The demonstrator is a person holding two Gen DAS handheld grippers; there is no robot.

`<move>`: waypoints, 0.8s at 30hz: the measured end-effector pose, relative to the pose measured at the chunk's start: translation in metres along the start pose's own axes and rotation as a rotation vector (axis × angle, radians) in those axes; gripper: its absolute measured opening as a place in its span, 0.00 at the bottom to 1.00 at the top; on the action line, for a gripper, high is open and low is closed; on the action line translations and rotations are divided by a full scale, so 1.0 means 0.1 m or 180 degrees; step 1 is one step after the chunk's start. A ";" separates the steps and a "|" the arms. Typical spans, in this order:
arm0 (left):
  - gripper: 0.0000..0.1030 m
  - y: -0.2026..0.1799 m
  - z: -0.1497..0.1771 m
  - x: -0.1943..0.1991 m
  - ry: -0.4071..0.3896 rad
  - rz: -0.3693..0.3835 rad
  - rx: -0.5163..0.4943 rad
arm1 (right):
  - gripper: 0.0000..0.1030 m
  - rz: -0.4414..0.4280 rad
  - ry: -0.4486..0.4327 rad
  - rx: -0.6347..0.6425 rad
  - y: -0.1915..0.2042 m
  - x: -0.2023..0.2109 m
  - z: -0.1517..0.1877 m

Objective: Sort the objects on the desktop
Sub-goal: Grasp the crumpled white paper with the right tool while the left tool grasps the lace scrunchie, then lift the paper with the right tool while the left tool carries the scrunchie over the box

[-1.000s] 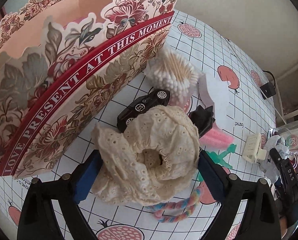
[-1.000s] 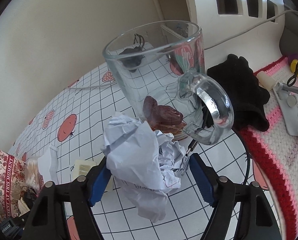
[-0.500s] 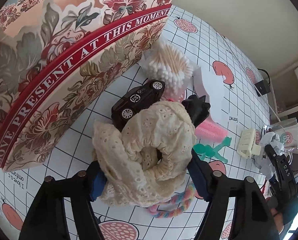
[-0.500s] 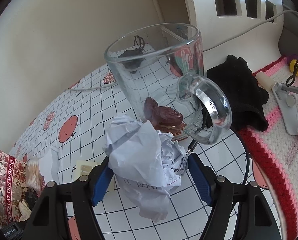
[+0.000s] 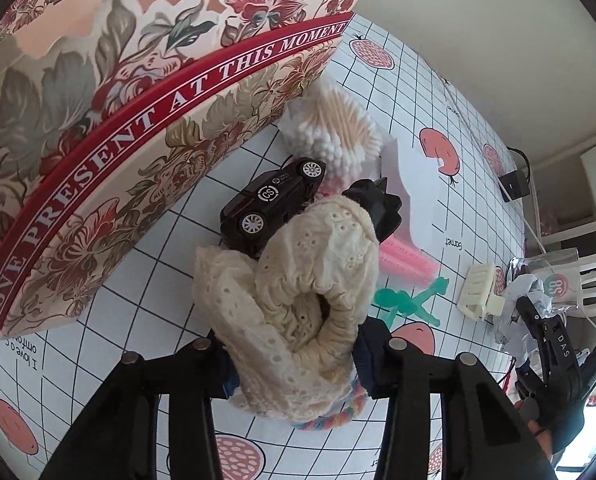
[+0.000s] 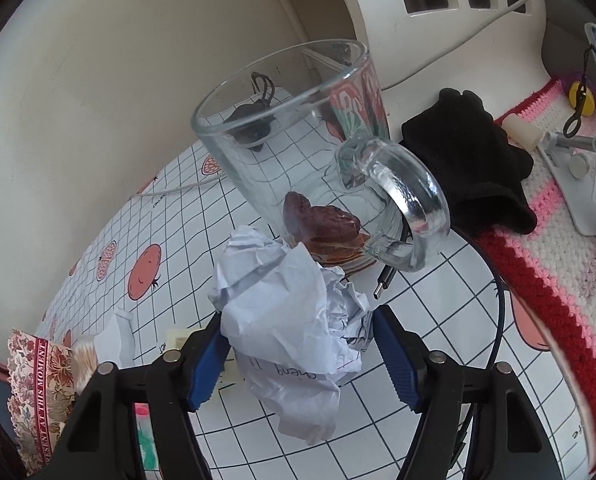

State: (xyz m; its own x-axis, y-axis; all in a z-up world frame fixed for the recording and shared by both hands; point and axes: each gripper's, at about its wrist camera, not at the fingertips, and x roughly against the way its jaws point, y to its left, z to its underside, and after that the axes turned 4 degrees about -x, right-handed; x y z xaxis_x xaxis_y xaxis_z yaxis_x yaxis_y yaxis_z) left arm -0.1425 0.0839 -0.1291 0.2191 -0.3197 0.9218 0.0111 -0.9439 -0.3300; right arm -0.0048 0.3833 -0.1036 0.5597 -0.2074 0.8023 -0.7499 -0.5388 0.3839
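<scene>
My left gripper [image 5: 293,364] is pinching the cream lace scrunchie [image 5: 298,300], its 2 fingers [image 5: 372,364] pressing in on the fabric from either side. The scrunchie is sitting at the centre of the left wrist view, over the gridded desk [image 5: 169,248]. At 12 o'clock from it a black toy car [image 5: 271,200] is lying on its side, just beside the floral gift box [image 5: 109,128] that is filling the 10 o'clock part of the view. Beyond the car, a bundle of cotton swabs [image 5: 338,132] is lying against the box corner. At 3 o'clock I am seeing a pink comb [image 5: 406,258], a green plastic figure [image 5: 410,304] and a cream hair claw [image 5: 480,294]. A pastel braided band [image 5: 330,416] is peeking out under the scrunchie at 6 o'clock.

My right gripper [image 6: 298,354] is pinching a crumpled ball of paper [image 6: 289,316] between its blue-padded fingers [image 6: 207,364]. At 12 o'clock from the paper a glass mug [image 6: 310,152] is standing upright with something dark brown in its bottom. A black glove [image 6: 470,160] is lying at 2 o'clock, beside a crocheted mat [image 6: 558,280].
</scene>
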 end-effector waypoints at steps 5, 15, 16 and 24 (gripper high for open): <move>0.36 -0.02 0.01 0.04 0.0012 0.0083 0.0061 | 0.69 -0.0065 -0.0065 -0.0047 0.03 0.07 -0.03; 0.32 -0.04 -0.06 0.16 -0.0060 0.0283 0.0135 | 0.69 -0.0314 -0.0234 -0.0267 0.12 0.39 -0.15; 0.32 -0.02 -0.05 0.21 -0.0079 0.0309 0.0133 | 0.69 -0.0360 -0.0286 -0.0276 0.14 0.46 -0.18; 0.30 -0.16 -0.12 0.48 -0.0292 0.0513 0.0074 | 0.69 -0.0734 -0.0595 -0.0203 0.35 0.94 -0.32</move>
State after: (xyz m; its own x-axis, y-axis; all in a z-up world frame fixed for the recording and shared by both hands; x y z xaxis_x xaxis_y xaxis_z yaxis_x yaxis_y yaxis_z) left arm -0.1442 0.0829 -0.0769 0.3079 -0.4569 0.8345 -0.0092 -0.8785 -0.4776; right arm 0.0101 0.3708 -0.0006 0.7686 -0.2354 0.5949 -0.6128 -0.5379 0.5789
